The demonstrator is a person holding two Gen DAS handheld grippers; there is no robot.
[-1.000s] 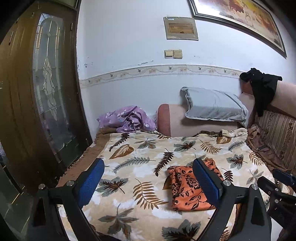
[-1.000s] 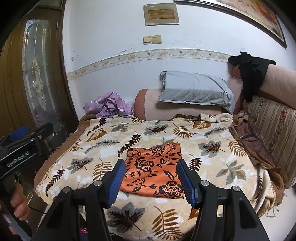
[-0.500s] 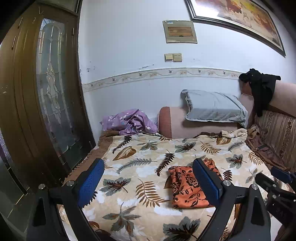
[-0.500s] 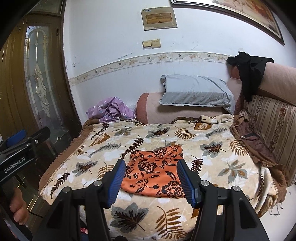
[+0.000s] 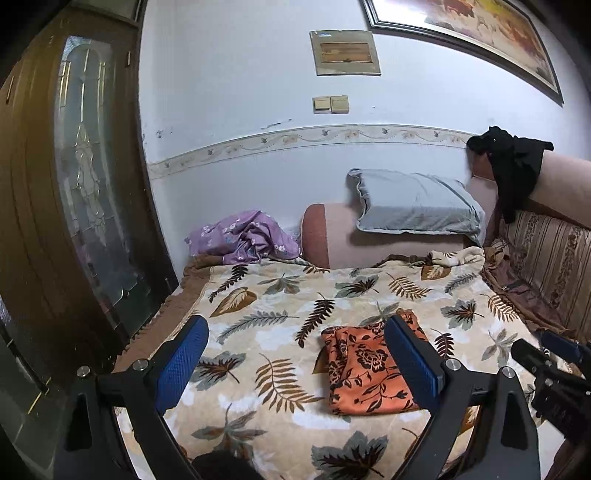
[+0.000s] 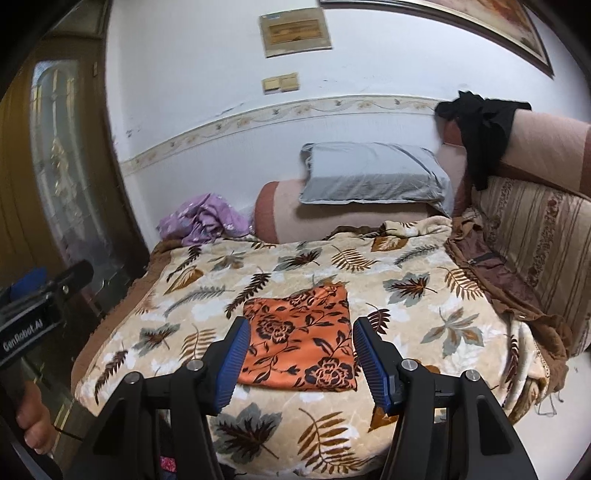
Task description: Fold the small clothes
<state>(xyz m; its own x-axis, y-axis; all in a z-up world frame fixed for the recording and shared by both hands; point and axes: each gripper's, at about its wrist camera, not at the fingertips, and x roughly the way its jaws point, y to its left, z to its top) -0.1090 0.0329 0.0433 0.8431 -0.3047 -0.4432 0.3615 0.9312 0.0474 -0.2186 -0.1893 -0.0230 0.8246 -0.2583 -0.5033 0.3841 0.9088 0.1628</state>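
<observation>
Both grippers, left [image 5: 295, 365] and right [image 6: 298, 363], gape empty above the seemingly folded orange cloth [image 6: 301, 338].

A home bedroom: leaf-print blanket [image 6: 424, 295] on a bed, grey pillow [image 6: 369, 173], framed picture [image 5: 461, 33].

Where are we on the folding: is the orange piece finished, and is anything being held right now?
Done: the orange floral garment lies as a flat folded rectangle on the leaf-print blanket. In hand: nothing; the left claw and right claw are both open and empty, short of the cloth. Possibly left: a crumpled purple floral cloth by the wall and a black garment draped over the sofa back, both unfolded.
</observation>
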